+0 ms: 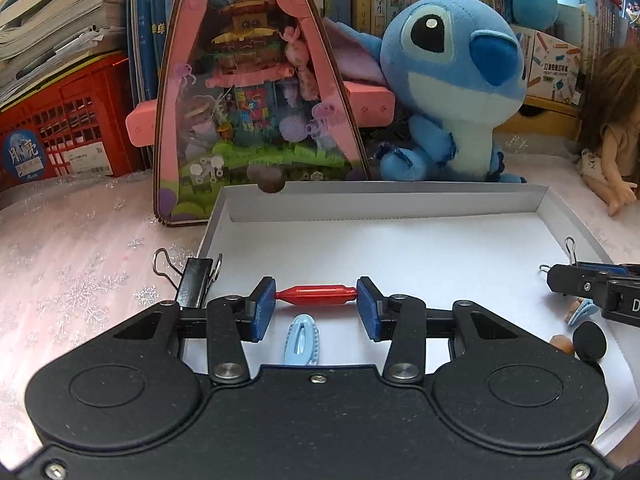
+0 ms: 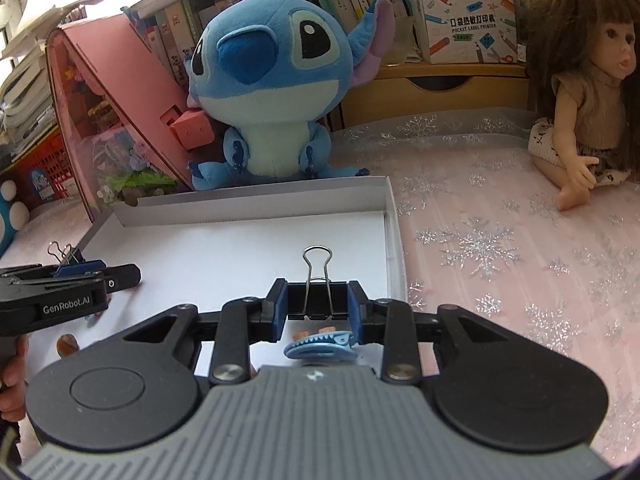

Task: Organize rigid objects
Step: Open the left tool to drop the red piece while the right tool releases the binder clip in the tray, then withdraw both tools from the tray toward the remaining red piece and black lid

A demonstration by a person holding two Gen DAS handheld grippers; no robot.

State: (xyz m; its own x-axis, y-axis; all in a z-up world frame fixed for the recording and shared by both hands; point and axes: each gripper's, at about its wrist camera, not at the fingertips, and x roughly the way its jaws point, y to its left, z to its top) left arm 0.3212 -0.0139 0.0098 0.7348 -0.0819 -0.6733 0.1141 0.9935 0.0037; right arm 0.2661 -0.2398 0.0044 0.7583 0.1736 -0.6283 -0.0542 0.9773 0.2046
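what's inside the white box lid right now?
In the white box lid: a light blue hair clip and a second blue clip. Both grippers hang over it; their bodies cover the near floor, so anything there can't be seen.

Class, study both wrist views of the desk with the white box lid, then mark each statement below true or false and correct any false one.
1. The left gripper holds a red, spindle-shaped piece between its blue pads. True.
2. The right gripper is empty. False: it is shut on a black binder clip.
3. A light blue hair clip lies on the white box lid. True.
4. The blue plush toy sits inside the lid. False: it sits behind the lid's far wall.
5. A second black binder clip sits at the lid's left edge. True.
6. The doll lies in the lid. False: it sits on the pink cloth beside it.
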